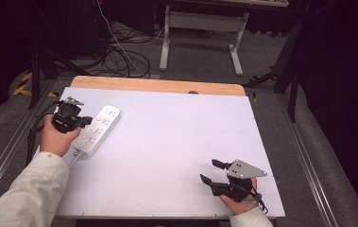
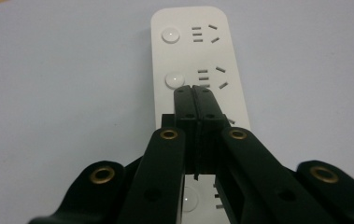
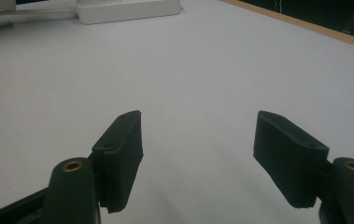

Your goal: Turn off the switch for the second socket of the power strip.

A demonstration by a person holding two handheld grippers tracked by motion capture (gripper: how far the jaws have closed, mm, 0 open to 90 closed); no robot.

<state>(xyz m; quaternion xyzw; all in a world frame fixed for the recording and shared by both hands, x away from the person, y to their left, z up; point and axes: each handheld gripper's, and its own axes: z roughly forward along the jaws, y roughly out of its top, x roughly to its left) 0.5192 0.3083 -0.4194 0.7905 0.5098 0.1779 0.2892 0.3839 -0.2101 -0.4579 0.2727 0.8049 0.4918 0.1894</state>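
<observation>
While the left gripper (image 2: 194,88) sits squeezed tight over the white power strip (image 1: 97,129) at nine o'clock, the right gripper (image 1: 210,171) gapes wide at five o'clock.

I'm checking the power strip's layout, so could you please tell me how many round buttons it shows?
3 in the left gripper view: one at the power strip's far end, one just beyond the shut left claw's tips, one under it. Another may be hidden beneath the claw.
</observation>
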